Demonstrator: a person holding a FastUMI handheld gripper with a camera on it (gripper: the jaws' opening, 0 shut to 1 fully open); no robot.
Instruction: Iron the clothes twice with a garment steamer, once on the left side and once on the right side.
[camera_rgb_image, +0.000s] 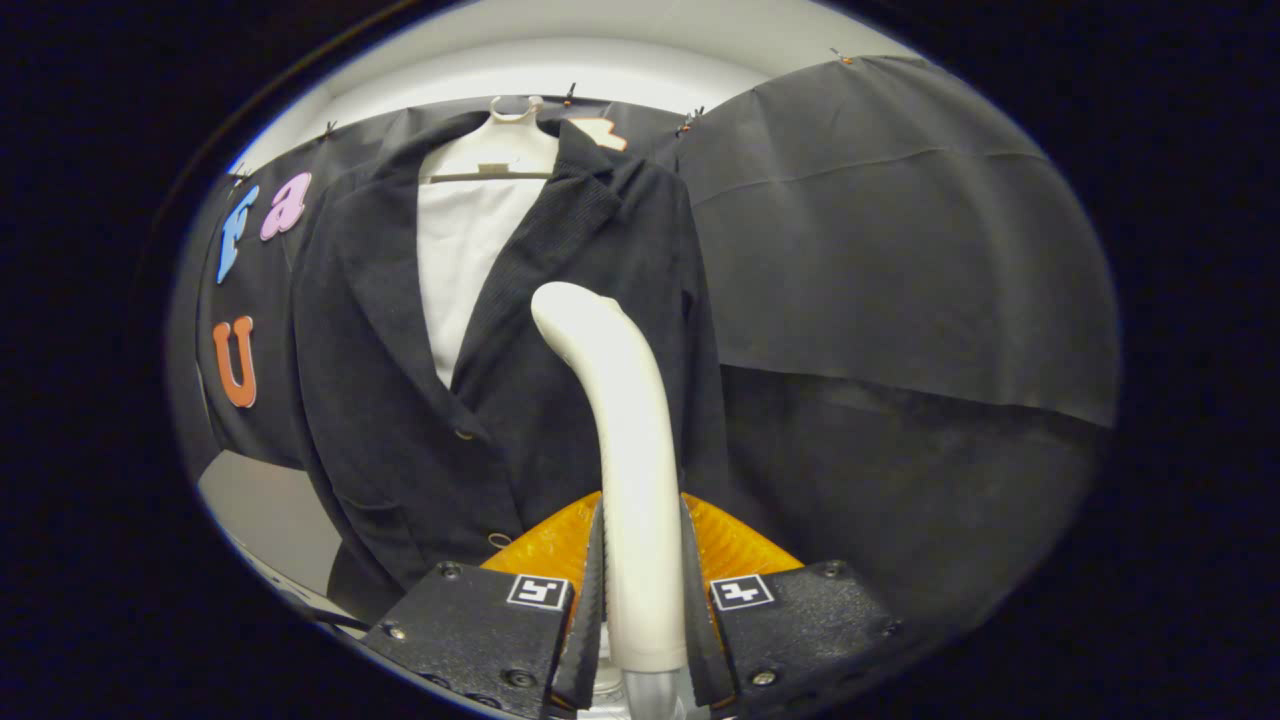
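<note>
A dark corduroy-like blazer (560, 340) hangs on a pale plastic hanger (497, 150) against the black cloth wall (900, 250) of the booth, its front facing the camera. Its lapels lie open over a white panel (465, 260) that shows in the V between them. Two small buttons sit low on the front, one near the bottom of the left lapel and one further down near the hem. To the lower left of the blazer a light grey surface (270, 510) shows, with a thin dark cable (320, 615) running along its near edge.

The white, smooth-bodied garment steamer (630, 450) stands between the fingers of the tool (643, 600), both fingers pressing on its lower handle. Its long axis runs upright, straight up from the fingers, and near the top it bends left so that the rounded head points up and toward the blazer. The head lies in front of the blazer's right front panel, hiding part of it; whether it touches the cloth cannot be told.
</note>
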